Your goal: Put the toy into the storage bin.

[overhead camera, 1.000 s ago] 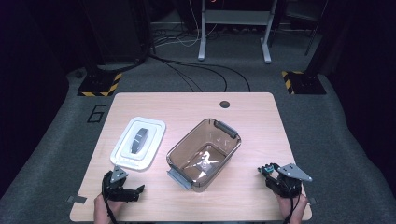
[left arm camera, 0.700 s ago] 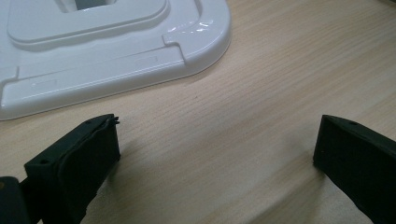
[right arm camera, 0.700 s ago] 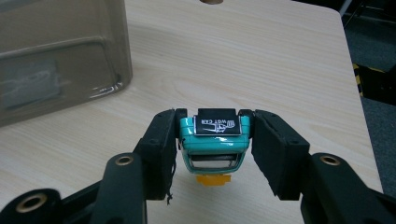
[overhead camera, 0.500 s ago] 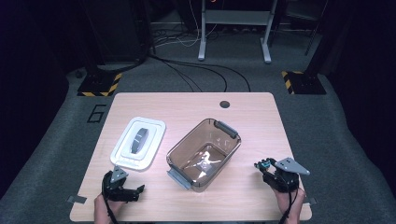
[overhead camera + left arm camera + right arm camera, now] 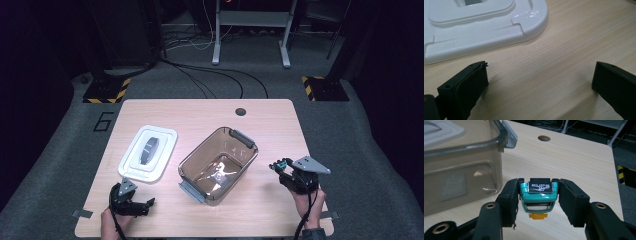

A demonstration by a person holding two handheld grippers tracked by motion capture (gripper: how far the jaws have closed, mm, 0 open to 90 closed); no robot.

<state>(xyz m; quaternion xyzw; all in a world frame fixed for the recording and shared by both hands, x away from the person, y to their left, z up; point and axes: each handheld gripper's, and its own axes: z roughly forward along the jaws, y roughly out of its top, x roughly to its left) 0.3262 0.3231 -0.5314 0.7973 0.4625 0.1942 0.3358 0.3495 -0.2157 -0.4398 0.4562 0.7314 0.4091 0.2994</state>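
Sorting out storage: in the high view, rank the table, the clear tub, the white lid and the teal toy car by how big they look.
1. Table
2. Clear tub
3. White lid, slightly smaller than the tub
4. Teal toy car, held in the right gripper

A light wood-grain desk [image 5: 280,125] with rounded corners is sitting on grey carpet [image 5: 60,165] in a dimly lit room, a round cable hole [image 5: 240,111] showing near its far edge. A number 6 [image 5: 102,121] is marking the floor beside the desk's left side. Black cables [image 5: 220,80] are trailing across the carpet toward a grey metal stand [image 5: 250,30] at the back. Two black-and-yellow striped bases [image 5: 105,90] [image 5: 322,87] are flanking the scene, while darkness is swallowing the room's edges.
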